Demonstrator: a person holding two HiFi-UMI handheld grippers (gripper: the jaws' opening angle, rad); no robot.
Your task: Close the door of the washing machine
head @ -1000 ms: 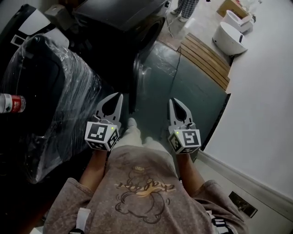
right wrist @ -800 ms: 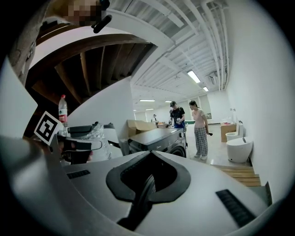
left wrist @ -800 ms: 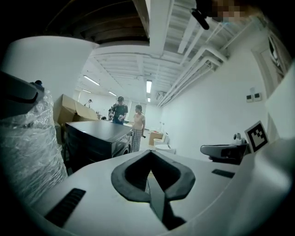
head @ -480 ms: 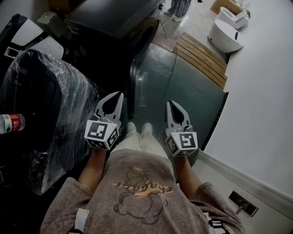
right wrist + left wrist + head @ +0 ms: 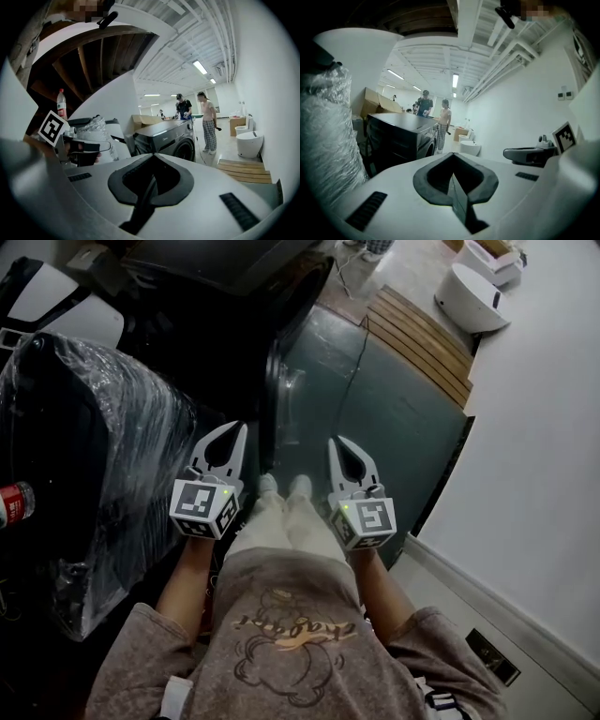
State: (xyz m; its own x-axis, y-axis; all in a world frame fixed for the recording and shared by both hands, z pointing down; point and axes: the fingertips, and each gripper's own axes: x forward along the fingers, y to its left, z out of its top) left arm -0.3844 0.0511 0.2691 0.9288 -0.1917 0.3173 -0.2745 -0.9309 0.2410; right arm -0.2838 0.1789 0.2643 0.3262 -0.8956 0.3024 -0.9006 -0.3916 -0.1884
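The dark washing machine (image 5: pixel 234 263) stands ahead at the top of the head view. Its round door (image 5: pixel 278 395) hangs open toward me, seen edge-on with shiny film on it. My left gripper (image 5: pixel 239 427) is shut and empty, its tips a short way short of the door's edge. Beside it my right gripper (image 5: pixel 335 442) is also shut and empty, over the green floor. The machine (image 5: pixel 401 136) lies beyond my left gripper (image 5: pixel 452 157) in the left gripper view. The right gripper view has the machine (image 5: pixel 164 133) and its front porthole (image 5: pixel 186 150) past my right gripper (image 5: pixel 152 157).
A large black object wrapped in plastic film (image 5: pixel 94 456) stands close on the left, a red-labelled bottle (image 5: pixel 9 502) beside it. Wooden slats (image 5: pixel 422 343) and a white toilet-like unit (image 5: pixel 473 296) lie ahead right. A white wall (image 5: pixel 534 427) runs along the right. Two people (image 5: pixel 208 122) stand farther off.
I have stepped nearer the washing machine, and the open door now sits just ahead of the grippers. Both grippers stay shut and have drawn slightly closer together.
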